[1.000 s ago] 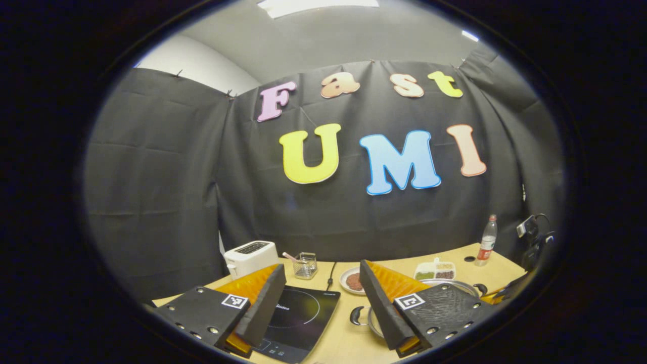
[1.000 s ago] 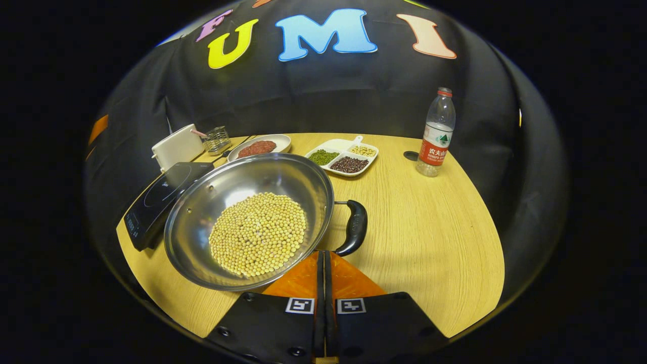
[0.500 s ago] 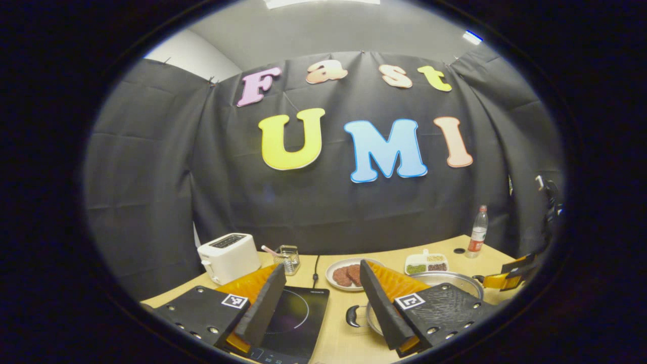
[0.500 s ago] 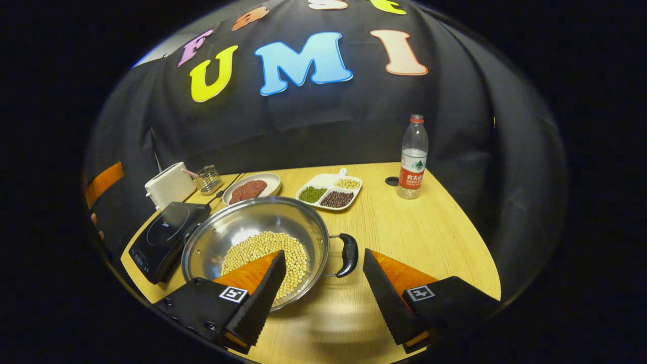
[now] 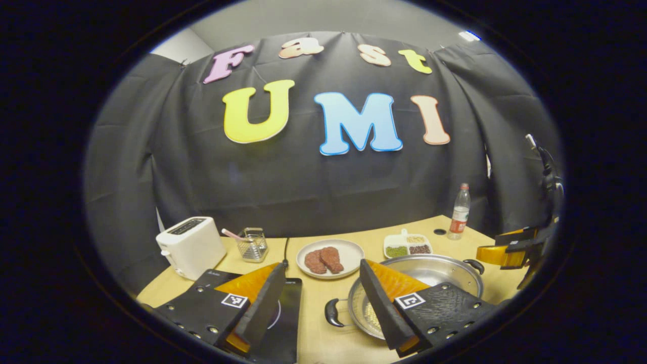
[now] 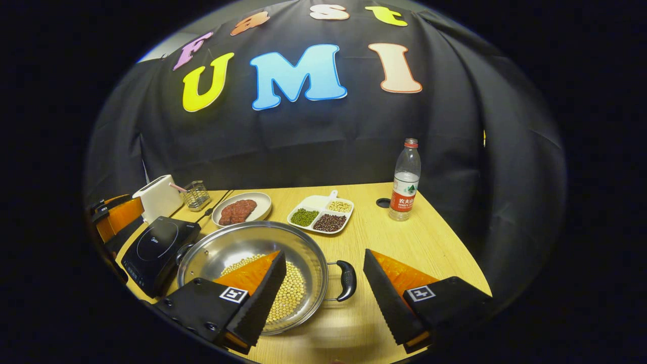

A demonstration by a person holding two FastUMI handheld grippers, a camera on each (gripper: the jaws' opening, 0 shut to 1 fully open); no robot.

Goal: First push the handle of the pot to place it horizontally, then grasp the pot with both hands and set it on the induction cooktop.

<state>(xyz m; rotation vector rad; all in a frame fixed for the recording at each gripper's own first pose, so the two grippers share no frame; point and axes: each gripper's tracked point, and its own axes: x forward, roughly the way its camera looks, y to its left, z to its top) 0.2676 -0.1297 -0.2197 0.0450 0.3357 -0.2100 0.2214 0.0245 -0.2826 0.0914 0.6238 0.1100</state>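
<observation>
Dim booth lit from overhead; soft glare inside the round steel pot point(image 6: 252, 263); strong fisheye bending at edges; mostly sharp

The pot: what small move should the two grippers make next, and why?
Probably bring each open gripper onto its handle. The pot sits beside the induction cooktop; the right gripper has the right handle between its fingers, and the left gripper faces the left handle.

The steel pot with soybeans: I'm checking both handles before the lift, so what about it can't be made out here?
- Left gripper view: the round steel pot is partly covered by the left gripper; few soybeans show.
- Right gripper view: the pot's left handle is barely visible beside the black induction cooktop; the right gripper covers part of the beans.
</observation>
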